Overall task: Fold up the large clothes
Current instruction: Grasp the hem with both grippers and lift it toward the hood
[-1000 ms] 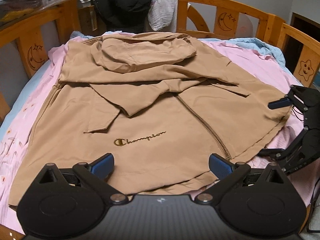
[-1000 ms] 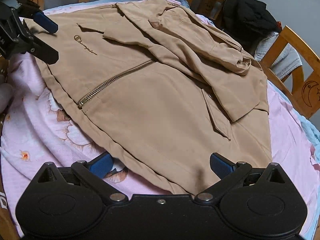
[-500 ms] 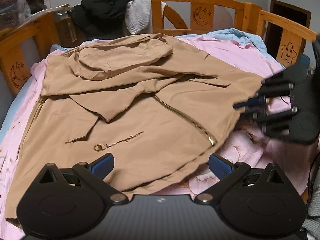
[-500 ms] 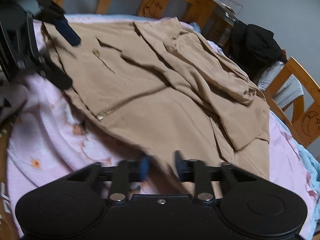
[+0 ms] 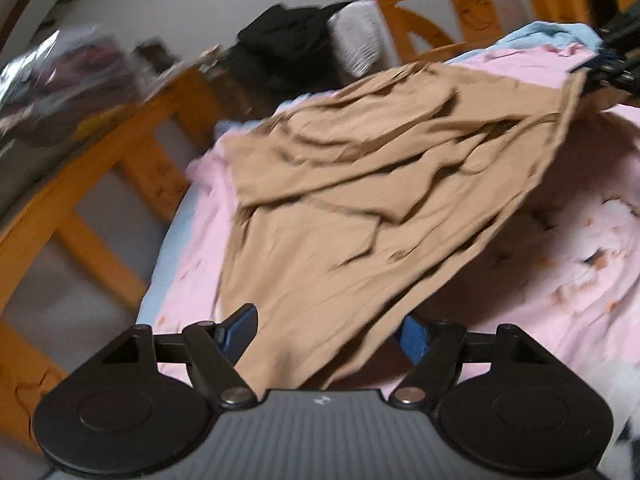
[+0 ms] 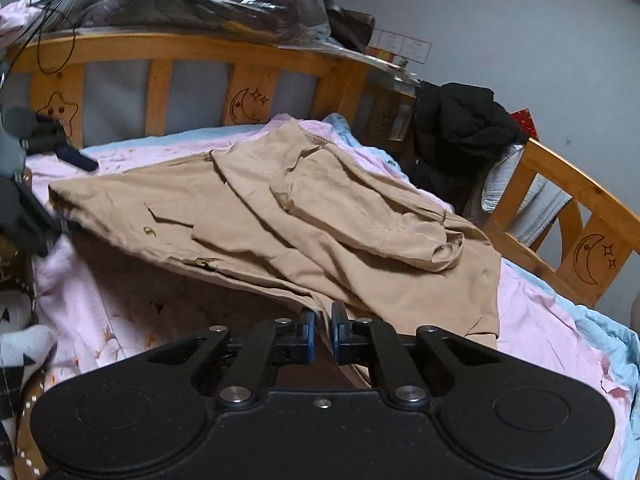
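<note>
The tan jacket [image 6: 304, 216] lies on the pink sheet [image 6: 532, 320], its near hem raised. The right gripper [image 6: 322, 332] is clamped on that hem. The left gripper [image 5: 328, 334] has just been closing, jaws still apart with the hem corner between them. Bare sheet lies right of the jacket. Only the right view shows the zipper pull [image 6: 206, 262]; the left view is blurred.

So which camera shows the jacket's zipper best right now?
The right wrist view: the zipper shows as a brass pull on the front edge of the jacket, sharp enough to pick out. The left wrist view is motion-blurred and shows only tan folds of jacket; no zipper can be made out.
</note>
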### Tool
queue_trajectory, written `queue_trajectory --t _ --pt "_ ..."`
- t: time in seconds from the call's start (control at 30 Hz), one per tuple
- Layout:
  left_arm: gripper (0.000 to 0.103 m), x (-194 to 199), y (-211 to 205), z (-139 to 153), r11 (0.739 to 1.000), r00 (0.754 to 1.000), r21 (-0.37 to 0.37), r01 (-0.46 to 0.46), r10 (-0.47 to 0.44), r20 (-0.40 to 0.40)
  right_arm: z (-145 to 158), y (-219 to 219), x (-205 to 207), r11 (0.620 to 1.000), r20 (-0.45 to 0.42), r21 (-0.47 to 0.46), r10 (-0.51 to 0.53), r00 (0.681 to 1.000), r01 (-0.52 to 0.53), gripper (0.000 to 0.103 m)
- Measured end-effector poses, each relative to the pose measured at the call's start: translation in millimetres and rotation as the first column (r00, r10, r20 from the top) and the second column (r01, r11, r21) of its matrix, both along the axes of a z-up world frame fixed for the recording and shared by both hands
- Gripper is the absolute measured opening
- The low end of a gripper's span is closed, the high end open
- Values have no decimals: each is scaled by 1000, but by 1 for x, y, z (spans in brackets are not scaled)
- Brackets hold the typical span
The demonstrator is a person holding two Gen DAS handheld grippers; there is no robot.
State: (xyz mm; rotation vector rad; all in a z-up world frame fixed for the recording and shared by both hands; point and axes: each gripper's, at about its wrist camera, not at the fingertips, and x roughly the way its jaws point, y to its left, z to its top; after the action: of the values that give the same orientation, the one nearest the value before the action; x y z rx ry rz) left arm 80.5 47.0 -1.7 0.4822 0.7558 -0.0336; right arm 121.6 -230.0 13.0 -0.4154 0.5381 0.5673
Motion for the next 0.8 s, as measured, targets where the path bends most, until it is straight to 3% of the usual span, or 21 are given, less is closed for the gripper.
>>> queue_trajectory --t 0.17,0.2,0.23,0.27,0.3,0.33,0.4,0.53,0.6,0.67,0.7,0.73,0.8 --pt "51 4 19 2 996 997 -66 -52 48 -61 -12 -1 -7 999 -37 -42 27 999 -28 8" --pt "39 6 19 3 996 997 -78 -46 41 -61 -16 0 -9 998 -52 -58 34 998 -37 10" --pt "26 8 19 4 996 998 -86 -37 32 -61 -20 0 -10 995 -64 -83 42 997 -47 13" --pt "21 10 18 7 995 998 -96 -30 25 -56 -25 2 -12 992 -81 -111 50 995 -59 17" --pt "16 10 17 8 994 999 -106 -29 24 -44 -30 3 -13 988 -102 -138 59 993 -72 28" --pt "12 11 16 10 993 999 -118 -26 23 -29 -37 5 -13 979 -139 -179 71 988 -96 42" --pt "8 14 14 17 989 1000 -147 -21 20 -9 -52 6 -13 954 -192 -274 74 979 -125 54" --pt "5 16 12 28 988 999 -152 -24 29 34 -69 -1 -16 887 -151 -447 48 987 -111 53" --pt "4 14 15 34 986 998 -163 -25 33 44 -73 -12 -16 846 -104 -526 37 994 -87 50" --pt "3 11 17 38 985 998 -169 -24 34 54 -72 -27 -13 827 -91 -559 15 996 -63 37" --pt "2 10 18 39 985 998 -170 -22 33 61 -69 -36 -11 835 -103 -547 8 995 -63 17" --pt "2 7 19 41 985 997 -173 -17 30 70 -66 -45 -9 842 -111 -537 -4 994 -56 5" --pt "1 -1 21 46 981 995 -195 -20 39 90 -54 -54 -10 864 -107 -500 -1 994 -53 2"
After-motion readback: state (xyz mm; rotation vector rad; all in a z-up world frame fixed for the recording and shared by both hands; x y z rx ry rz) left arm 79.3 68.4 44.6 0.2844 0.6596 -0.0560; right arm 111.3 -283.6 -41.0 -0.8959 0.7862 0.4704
